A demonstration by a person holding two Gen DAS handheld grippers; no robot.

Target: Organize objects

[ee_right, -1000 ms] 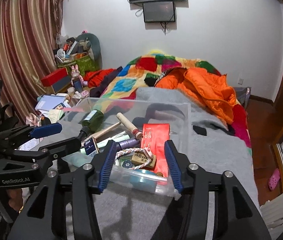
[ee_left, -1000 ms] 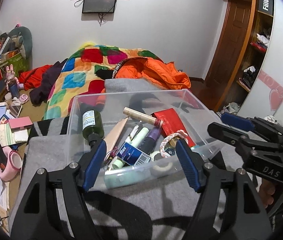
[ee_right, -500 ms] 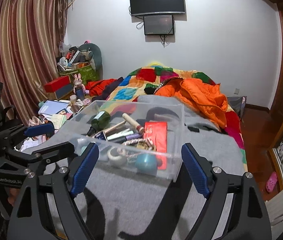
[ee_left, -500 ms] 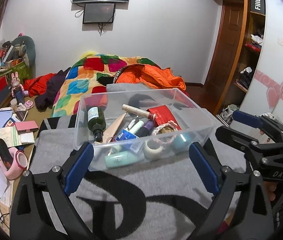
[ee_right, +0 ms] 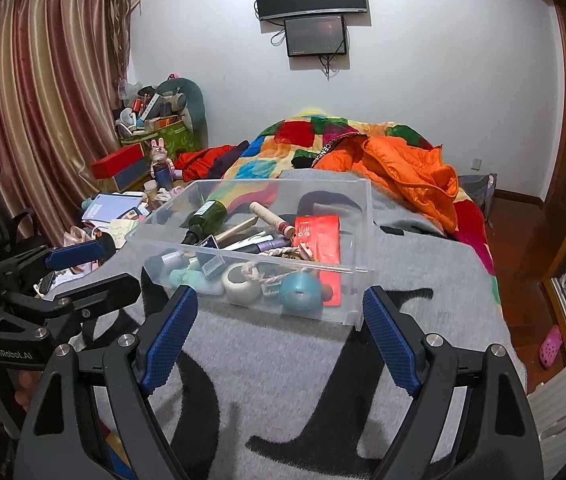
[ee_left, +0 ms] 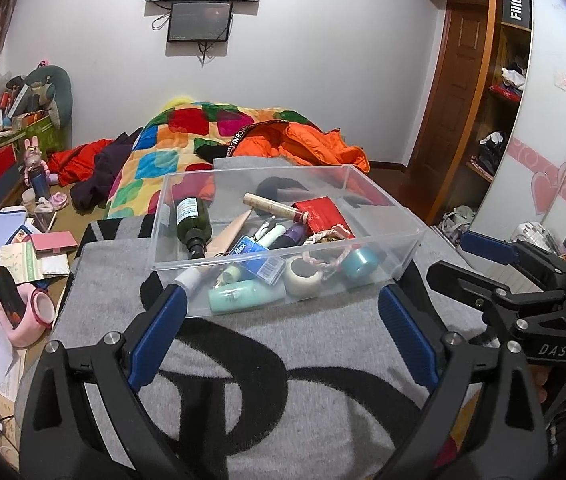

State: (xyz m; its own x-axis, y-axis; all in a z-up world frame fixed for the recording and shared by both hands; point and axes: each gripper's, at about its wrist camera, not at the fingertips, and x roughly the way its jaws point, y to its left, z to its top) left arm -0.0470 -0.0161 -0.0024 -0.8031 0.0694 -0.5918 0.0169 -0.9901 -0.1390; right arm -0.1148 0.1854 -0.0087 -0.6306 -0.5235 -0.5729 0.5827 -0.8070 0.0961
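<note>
A clear plastic bin (ee_left: 387,200) rests on a grey blanket with black markings (ee_left: 283,380). Inside lie a dark green bottle (ee_left: 193,222), a red packet (ee_left: 321,216), a white tape roll (ee_left: 303,278), a teal roll (ee_left: 359,262), a mint tube (ee_left: 243,296) and other small items. My left gripper (ee_left: 281,296) is open, its tips just short of the bin's near wall, holding nothing. My right gripper (ee_right: 279,294) stands open in the same way before the bin (ee_right: 367,232), nearer its right corner. Each gripper shows at the edge of the other's view.
Behind the bin lie a patchwork quilt (ee_left: 171,152) and an orange jacket (ee_right: 403,172). Books, papers and a pink item (ee_left: 31,312) crowd the surface on the left. A wooden wardrobe (ee_left: 463,100) stands to the right, and striped curtains (ee_right: 35,100) hang on the left.
Both grippers' jaws have spread wide and both have drawn back from the bin's near wall, where the jaws stood closer together a second ago. The bin stays on the blanket.
</note>
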